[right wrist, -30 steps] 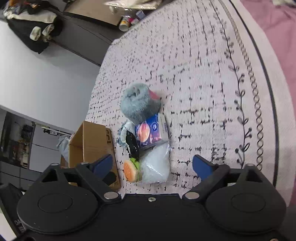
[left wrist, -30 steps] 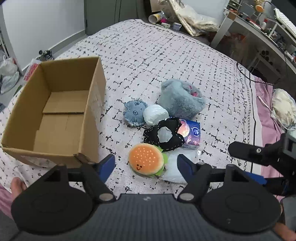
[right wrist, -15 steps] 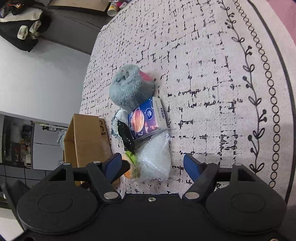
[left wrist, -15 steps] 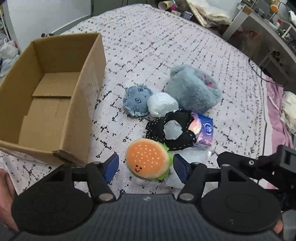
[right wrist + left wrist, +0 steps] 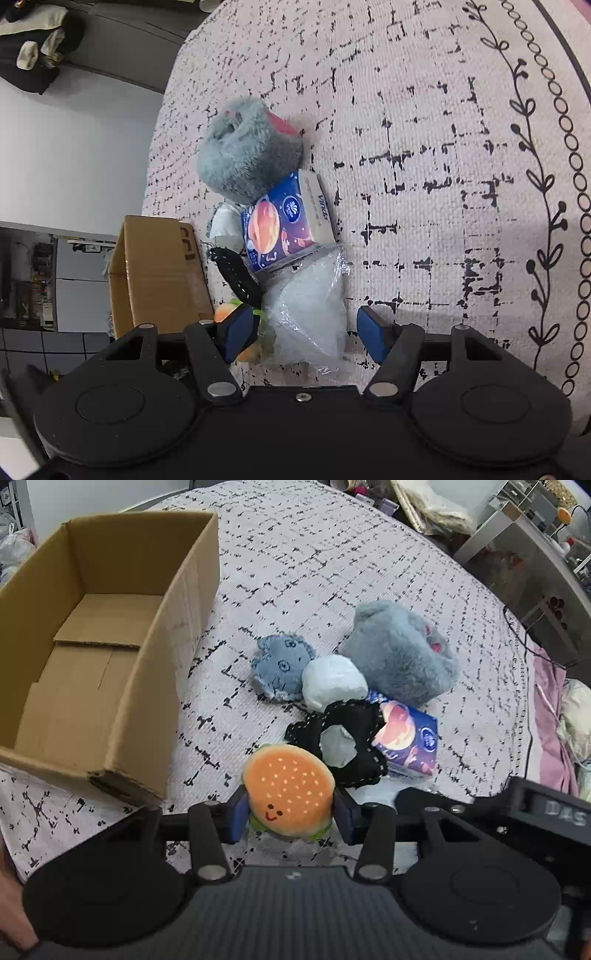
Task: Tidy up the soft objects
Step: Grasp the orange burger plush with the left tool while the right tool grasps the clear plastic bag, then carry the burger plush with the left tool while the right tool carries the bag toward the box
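Note:
An orange burger plush (image 5: 290, 788) lies on the patterned bedspread, and my left gripper (image 5: 290, 814) has its jaws closing on it, both blue pads touching its sides. My right gripper (image 5: 304, 330) straddles a clear plastic bag of white stuffing (image 5: 308, 319); its jaws are closing, with small gaps left beside the bag. The burger plush (image 5: 225, 314) peeks out behind the right gripper's left finger. Behind lie a black scrunchie (image 5: 351, 746), a blue tissue pack (image 5: 410, 740), a white ball (image 5: 334, 681), a small blue plush (image 5: 282, 666) and a grey furry plush (image 5: 400, 657).
An open cardboard box (image 5: 173, 635) stands to the left of the pile, with nothing inside. The right gripper's black body (image 5: 517, 808) juts in at the lower right of the left wrist view. A cluttered desk (image 5: 535, 542) stands beyond the bed's far right edge.
Both grippers sank toward the pile and narrowed. The left jaws now touch the burger plush; the right jaws have come down around the clear bag.

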A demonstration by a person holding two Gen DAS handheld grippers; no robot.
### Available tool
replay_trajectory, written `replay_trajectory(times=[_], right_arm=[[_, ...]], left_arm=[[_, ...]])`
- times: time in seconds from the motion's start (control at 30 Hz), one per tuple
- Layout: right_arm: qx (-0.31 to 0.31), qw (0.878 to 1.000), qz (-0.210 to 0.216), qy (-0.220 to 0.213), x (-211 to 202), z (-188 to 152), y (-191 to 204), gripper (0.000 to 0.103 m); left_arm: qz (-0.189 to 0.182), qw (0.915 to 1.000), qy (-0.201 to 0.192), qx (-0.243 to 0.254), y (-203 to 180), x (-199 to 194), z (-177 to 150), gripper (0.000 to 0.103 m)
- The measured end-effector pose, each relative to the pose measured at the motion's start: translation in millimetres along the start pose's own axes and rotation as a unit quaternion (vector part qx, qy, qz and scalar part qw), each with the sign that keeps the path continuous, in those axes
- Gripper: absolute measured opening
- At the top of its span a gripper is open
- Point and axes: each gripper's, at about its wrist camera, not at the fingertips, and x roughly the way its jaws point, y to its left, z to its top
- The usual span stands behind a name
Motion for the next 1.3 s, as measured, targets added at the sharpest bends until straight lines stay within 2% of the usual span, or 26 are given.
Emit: replay_trajectory(times=[0.07,0.13,0.2,0.77,1.3], right_arm=[[0.001,1.000,-0.001,0.003,3.8,0.0,1.0,0.055],[0.002,1.000,0.001,0.005,4.0,-1.0,1.7,0.041],[-0.007,1.000,0.009,-0.002,0.6,-3.6,4.7,0.034],[-0.054,0.995,0.010,-0.086,-54.7,-27.5,12.8,0.032],[-0.079,0.983,-0.010,-0.166,-92.2,-41.6,39.9,0.031]], left_arm=[[-0.003,1.0000,-0.003,-0.001,0.0,-4.6,0.7,0.047],[-0.003,1.0000,-0.005,-0.001,0.3,-9.5,0.6,0.047],[-0.004,1.0000,-0.007,-0.002,1.5,-15.7,-0.3,0.047],[-0.015,0.9986,-0.051,0.007,6.6,-75.1,-3.3,0.047],[-0.032,0.9957,-0.085,0.014,18.8,-110.9,7.4,0.047]])
